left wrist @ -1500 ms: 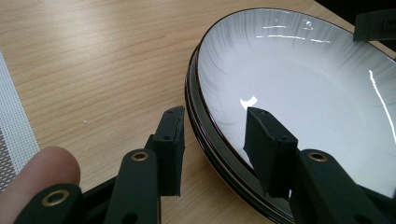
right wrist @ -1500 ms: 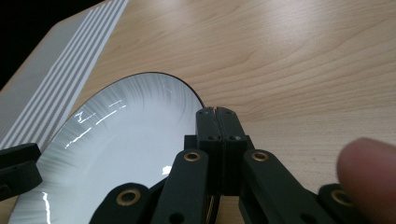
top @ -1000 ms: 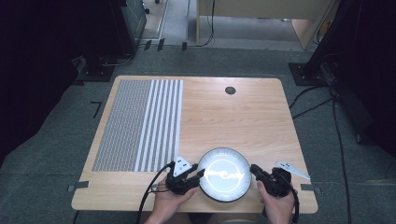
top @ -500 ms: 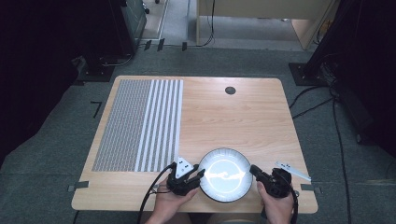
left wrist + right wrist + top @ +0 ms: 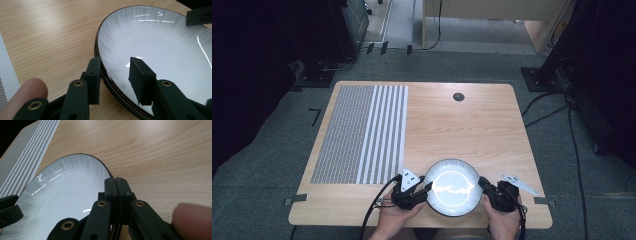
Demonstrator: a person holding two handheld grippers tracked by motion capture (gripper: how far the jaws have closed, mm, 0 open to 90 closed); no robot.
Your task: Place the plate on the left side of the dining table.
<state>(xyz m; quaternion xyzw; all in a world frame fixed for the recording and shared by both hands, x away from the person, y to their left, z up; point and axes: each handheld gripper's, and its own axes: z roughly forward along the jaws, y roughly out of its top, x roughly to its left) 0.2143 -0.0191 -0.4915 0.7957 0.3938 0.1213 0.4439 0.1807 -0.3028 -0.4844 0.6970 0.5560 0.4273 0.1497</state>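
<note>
Plate (image 5: 162, 57) near rim cut off by the left gripper view's bottom edge, its right rim hidden behind right gripper (image 5: 115, 185) jaws; forearms cropped in the high view.

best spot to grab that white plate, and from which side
Take the white plate by its thin dark rim, one jaw inside and one outside, coming in low from the left and right edges. The shallow sloped wall gives the jaws a lip to pinch. The right gripper is clamped on the rim this way; the left gripper straddles the opposite rim, jaws just been opening.
</note>
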